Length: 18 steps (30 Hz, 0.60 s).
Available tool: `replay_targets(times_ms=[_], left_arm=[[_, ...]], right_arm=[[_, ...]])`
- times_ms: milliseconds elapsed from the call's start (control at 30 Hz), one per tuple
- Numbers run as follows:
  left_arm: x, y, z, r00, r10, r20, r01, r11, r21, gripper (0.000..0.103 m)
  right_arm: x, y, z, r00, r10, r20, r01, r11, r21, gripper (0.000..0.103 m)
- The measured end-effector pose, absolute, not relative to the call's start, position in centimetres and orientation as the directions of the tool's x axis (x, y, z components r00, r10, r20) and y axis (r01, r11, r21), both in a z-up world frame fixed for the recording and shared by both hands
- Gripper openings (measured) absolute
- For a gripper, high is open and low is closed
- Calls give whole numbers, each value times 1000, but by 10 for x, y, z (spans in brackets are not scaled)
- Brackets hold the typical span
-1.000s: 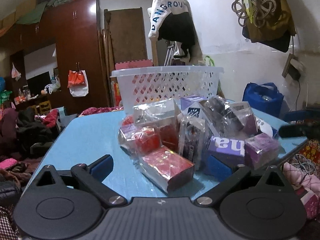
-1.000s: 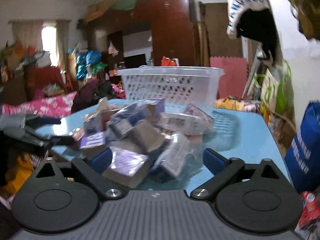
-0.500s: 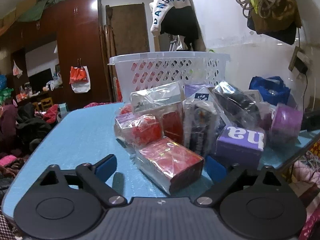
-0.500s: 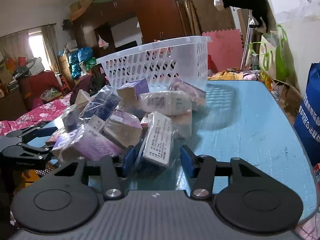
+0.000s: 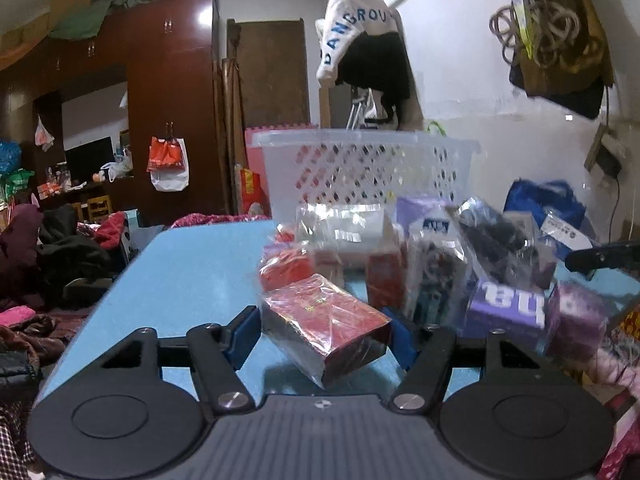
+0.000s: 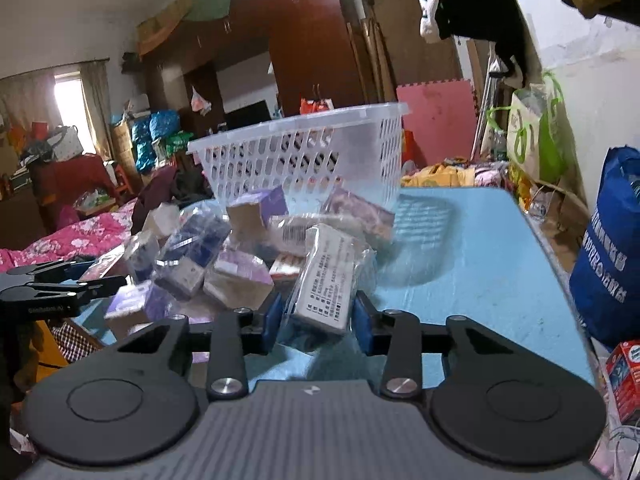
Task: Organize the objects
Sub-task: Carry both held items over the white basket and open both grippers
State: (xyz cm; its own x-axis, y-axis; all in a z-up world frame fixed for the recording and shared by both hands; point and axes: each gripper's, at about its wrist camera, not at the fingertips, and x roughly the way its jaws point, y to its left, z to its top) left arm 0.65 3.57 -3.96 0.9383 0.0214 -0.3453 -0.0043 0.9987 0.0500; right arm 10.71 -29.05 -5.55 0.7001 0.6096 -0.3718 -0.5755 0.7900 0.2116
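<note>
A pile of plastic-wrapped boxes (image 5: 432,264) lies on the blue table (image 5: 192,272), in front of a white perforated basket (image 5: 368,168). My left gripper (image 5: 322,332) is shut on a red wrapped box (image 5: 324,320) at the pile's near left and holds it slightly lifted. My right gripper (image 6: 318,316) is shut on a white wrapped box with printed text (image 6: 326,280), held tilted above the table. The pile (image 6: 208,256) and the basket (image 6: 304,164) also show in the right wrist view. The left gripper shows at the left edge of the right wrist view (image 6: 60,288).
A blue bag (image 6: 608,248) stands right of the table. The table's right half (image 6: 472,264) is bare blue surface. A wardrobe (image 5: 168,104), clothes and a bed with pink bedding (image 6: 68,240) surround the table. A small red-and-blue box (image 6: 626,380) lies low at the right.
Both grippers have closed, the left on the red box and the right on the white printed box. Both boxes have risen a little off the table.
</note>
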Motion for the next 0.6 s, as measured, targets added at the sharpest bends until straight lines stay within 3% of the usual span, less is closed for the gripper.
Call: replay_targets(times_ms=[333, 600], left_arm=[[12, 43, -1, 972, -17, -233, 11, 1000, -24, 70], [76, 38, 55, 973, -63, -221, 45, 995, -85, 70]], right_arm=[[114, -290, -15, 738, 617, -273, -591, 786, 179, 41], [155, -242, 38, 733, 637, -238, -640, 765, 76, 41]])
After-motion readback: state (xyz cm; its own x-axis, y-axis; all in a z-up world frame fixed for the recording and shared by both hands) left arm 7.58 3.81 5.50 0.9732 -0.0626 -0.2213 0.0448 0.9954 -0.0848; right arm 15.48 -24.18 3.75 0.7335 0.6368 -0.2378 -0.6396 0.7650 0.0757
